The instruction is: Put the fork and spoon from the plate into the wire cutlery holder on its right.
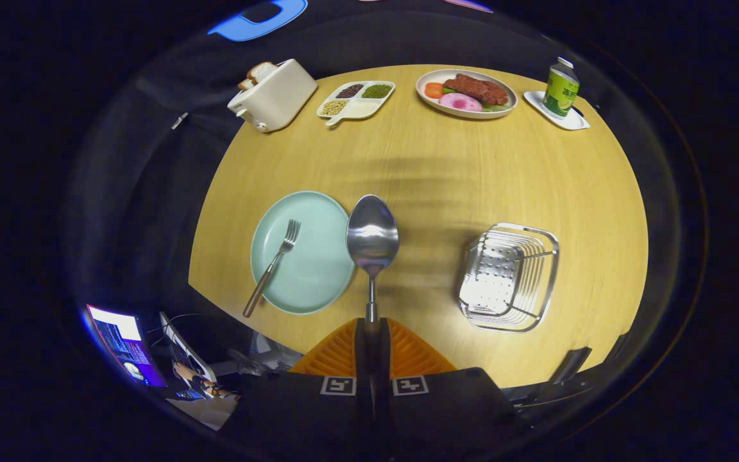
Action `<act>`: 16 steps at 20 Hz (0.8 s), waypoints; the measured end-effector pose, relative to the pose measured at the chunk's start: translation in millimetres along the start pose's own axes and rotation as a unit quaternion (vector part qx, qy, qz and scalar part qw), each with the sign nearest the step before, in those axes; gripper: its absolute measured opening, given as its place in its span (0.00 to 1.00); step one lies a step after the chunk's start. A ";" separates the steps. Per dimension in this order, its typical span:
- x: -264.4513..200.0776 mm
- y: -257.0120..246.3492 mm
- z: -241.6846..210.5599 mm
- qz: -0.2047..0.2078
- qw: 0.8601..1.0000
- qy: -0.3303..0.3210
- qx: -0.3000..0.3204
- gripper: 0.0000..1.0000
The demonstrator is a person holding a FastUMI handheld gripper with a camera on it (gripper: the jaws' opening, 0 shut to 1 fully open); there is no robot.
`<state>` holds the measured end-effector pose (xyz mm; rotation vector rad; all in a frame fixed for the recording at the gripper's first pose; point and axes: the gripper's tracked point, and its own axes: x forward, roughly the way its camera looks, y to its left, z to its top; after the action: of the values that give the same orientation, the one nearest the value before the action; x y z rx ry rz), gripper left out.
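My gripper (371,330) is shut on the handle of a metal spoon (373,236). The spoon sticks straight out ahead of the fingers, bowl up, held high above the wooden table. Below and to the left lies a pale green plate (318,273) with a metal fork (272,265) on it, tines pointing away, handle hanging over the plate's near rim. To the right of the spoon stands the wire cutlery holder (509,276), with nothing inside that I can see.
Along the table's far edge stand a white toaster (273,95) with bread, a divided dish of beans (356,99), a plate of food (466,94) and a green carton (560,88) on a small tray. A monitor glows at the lower left.
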<state>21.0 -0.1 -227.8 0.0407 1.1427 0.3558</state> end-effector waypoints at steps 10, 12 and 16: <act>-21.8 -78.0 -18.4 -0.018 0.996 0.081 0.031 0.06; -18.7 -81.7 -21.3 -0.016 0.994 0.107 0.030 0.06; -12.9 -86.7 -22.6 -0.018 0.988 0.147 0.047 0.06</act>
<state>18.2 -89.0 -244.3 0.0506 1.4496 0.2807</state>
